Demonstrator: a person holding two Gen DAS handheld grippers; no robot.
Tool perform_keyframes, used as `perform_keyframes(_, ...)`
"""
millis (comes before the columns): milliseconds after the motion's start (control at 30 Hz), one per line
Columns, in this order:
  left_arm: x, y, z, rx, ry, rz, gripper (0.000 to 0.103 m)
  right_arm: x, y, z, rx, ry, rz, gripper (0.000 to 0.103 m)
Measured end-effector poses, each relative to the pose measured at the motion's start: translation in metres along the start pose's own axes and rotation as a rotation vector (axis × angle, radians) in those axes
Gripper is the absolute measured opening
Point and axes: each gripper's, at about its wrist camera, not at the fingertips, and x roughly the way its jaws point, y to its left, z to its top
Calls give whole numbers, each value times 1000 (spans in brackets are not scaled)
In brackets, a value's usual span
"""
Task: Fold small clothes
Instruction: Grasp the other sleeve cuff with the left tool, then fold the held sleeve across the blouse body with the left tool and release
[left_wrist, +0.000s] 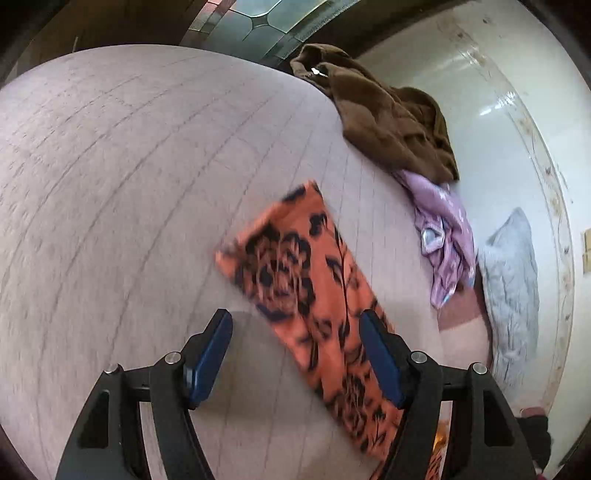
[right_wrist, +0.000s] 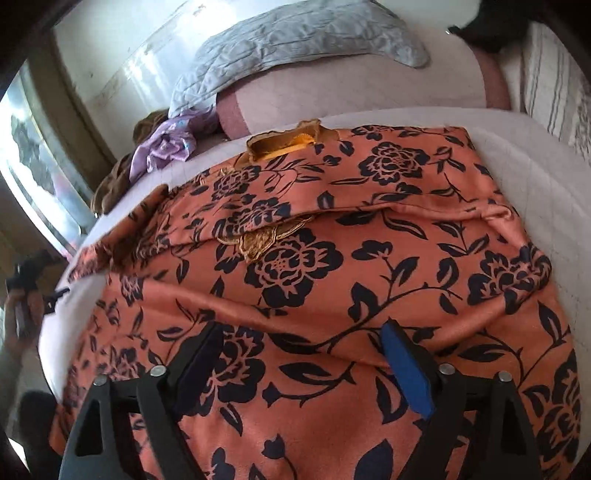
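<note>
Nearest, the left hand-held gripper (left_wrist: 295, 354) and the right hand-held gripper (right_wrist: 303, 365) both stand wide apart, gripping nothing. Under them the orange floral garment (right_wrist: 332, 280) lies spread on the bed (left_wrist: 129, 166). Farther right sit a purple cloth (left_wrist: 443, 236) and a brown garment (left_wrist: 388, 122).

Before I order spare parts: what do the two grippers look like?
Both match: the left gripper and the right gripper have matte black angular arms with triangular cut-outs, round silver pivot bolts, and flat blue pads lining the jaws. No cables or markings show.
</note>
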Motion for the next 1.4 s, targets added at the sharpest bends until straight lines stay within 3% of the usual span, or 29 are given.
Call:
perform_keyframes(133,9,-2,8,-14,-20,29,69,2,2,-5,-5,-9,1,90)
perform_keyframes(167,10,-2,10,-17,-24,56,59,2,1,-5,1,-10,7,90)
perform_keyframes(200,12,-6,13,-7,-31,114,36,-2,-3,-4,7,-11,12,90)
perform_keyframes(267,21,-9,18,26,-12,205,8,-1,-3,-3,14,-14,18,90)
perform_keyframes(367,20,-16,25,32,-3,227,3,0,-3,-4,17,-18,22,91)
perform_keyframes(433,4,-45,22,127,-64,240,3,-1,-5,-4,26,-23,32,91)
perform_keyframes(567,-48,-133,-6,363,-182,124,3,-4,-12,-5,65,-45,75,91)
perform_keyframes(700,-104,-244,-68,605,-252,-73,3,-5,-18,-6,97,-62,117,90)
perform_keyframes(767,-122,-292,-109,696,-245,-170,3,-7,-22,-6,120,-73,145,90)
perform_keyframes(933,-127,-377,-217,865,-118,-355,3,-10,-29,-7,160,-97,194,90)
perform_keyframes(1100,-80,-415,-318,971,87,-423,3,-10,-33,-8,179,-110,223,90)
perform_keyframes(1133,-67,-416,-335,997,125,-418,4,-10,-33,-9,182,-111,228,90)
perform_keyframes(1200,-29,-413,-365,1057,286,-379,21,-11,-35,-10,189,-116,239,90)
perform_keyframes(1233,-7,-405,-377,1083,385,-327,40,-11,-35,-10,191,-117,243,90)
perform_keyframes(1267,6,-398,-378,1081,426,-282,43,-11,-35,-10,192,-117,245,90)
perform_keyframes(1333,26,-372,-364,1037,447,-202,43,-11,-36,-10,196,-116,255,90)
perform_keyframes(1400,27,-342,-330,988,413,-149,44,-12,-38,-9,203,-113,264,90)
